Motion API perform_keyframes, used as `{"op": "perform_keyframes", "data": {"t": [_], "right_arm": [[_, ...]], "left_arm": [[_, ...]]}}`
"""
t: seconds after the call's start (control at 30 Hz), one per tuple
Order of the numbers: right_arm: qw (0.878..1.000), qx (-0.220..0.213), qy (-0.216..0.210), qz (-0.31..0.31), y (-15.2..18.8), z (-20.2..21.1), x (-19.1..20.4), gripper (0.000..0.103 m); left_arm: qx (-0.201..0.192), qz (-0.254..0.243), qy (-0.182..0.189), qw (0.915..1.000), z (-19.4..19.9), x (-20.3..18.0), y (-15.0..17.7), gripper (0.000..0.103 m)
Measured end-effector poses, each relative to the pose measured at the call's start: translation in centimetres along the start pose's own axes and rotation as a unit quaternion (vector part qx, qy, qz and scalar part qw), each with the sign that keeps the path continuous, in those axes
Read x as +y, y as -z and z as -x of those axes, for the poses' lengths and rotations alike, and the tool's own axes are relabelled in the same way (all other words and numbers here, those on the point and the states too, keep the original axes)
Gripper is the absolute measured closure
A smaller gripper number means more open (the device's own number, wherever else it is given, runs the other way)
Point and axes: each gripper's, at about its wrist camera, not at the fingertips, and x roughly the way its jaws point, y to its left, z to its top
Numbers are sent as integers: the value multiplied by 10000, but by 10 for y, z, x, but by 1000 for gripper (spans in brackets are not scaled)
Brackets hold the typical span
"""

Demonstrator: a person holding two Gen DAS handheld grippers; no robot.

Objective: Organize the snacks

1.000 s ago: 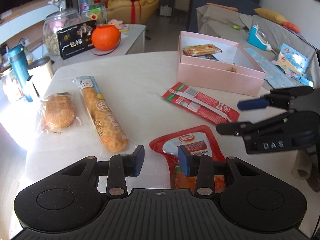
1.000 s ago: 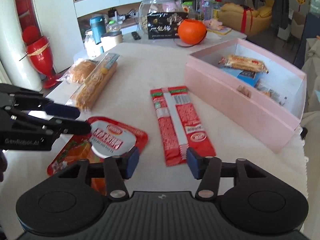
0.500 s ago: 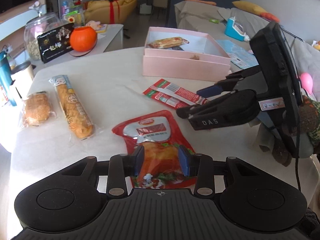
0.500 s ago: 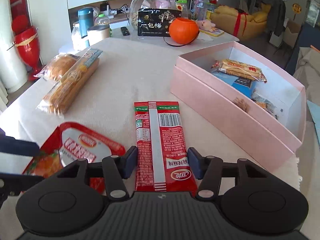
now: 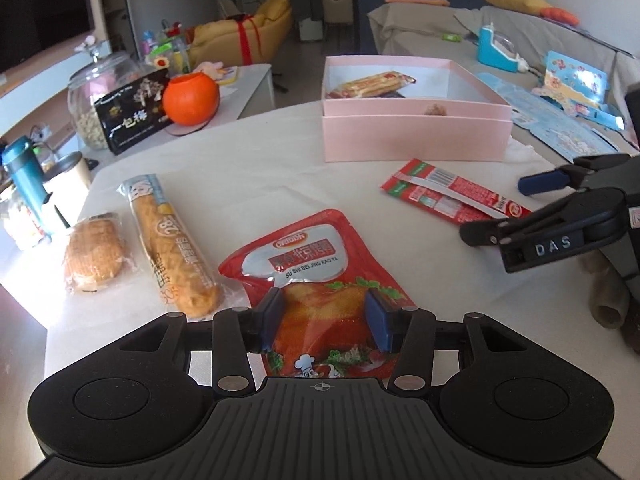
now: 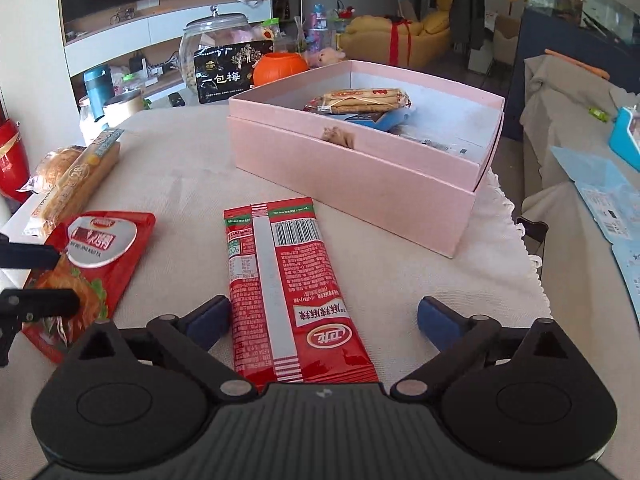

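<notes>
Lying on a pale cloth-covered table (image 5: pixel 248 176) are four wrapped snacks, placed here relative to the open pink cardboard box (image 5: pixel 416 136) at the far side. Farthest left of the box sits a round golden bun in clear wrap (image 5: pixel 94 258). Just beside it, nearer the box, lies a long golden pastry stick in a clear and blue wrapper (image 5: pixel 172 242). Next, in front of the box and to its left, is a flat red foil pouch with a silver label (image 5: pixel 316 276). The left gripper (image 5: pixel 326 320) hovers over this pouch's near half, its blue-padded fingers (image 5: pixel 274 314) set moderately apart on either side of the printed food picture; its jaws have just been opening, and the pads do not press the pouch. Directly in front of the box lies a long red snack packet with a white strip and barcode (image 6: pixel 288 292). The right gripper (image 6: pixel 322 322) is over its near end with fingers (image 6: pixel 206 320) spread wide, clear of both packet edges; these jaws have also just been opening. Inside the box rest a wrapped tan biscuit bar (image 6: pixel 362 100) and a blue packet (image 6: pixel 384 120). Behind the box to the left stand an orange round pot (image 6: pixel 280 66), a black labelled box (image 6: pixel 230 72) and a glass jar (image 6: pixel 212 36).
</notes>
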Motion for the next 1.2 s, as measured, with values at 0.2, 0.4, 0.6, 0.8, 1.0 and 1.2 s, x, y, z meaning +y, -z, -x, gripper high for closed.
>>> {"op": "perform_keyframes", "data": {"t": [0.2, 0.4, 0.6, 0.8, 1.0, 1.2], "right_arm": [[10000, -11, -19, -53, 2, 1, -1, 3], [10000, -14, -16, -68, 1, 1, -2, 3], [10000, -18, -19, -92, 1, 2, -2, 3], [10000, -19, -9, -97, 2, 2, -2, 3], [10000, -18, -11, -97, 2, 2, -2, 3], [9999, -19, -16, -101, 2, 2, -2, 3]], "left_arm": [[-50, -3, 616, 9981, -12, 6, -10, 50], [-240, 30, 701, 9973, -5, 6, -16, 51], [-178, -95, 514, 9985, -1, 6, -22, 52], [101, -429, 595, 9973, -27, -11, -22, 37], [268, -673, 671, 9951, -36, -13, -21, 25], [204, -825, 814, 9930, -25, -10, -18, 27]]}}
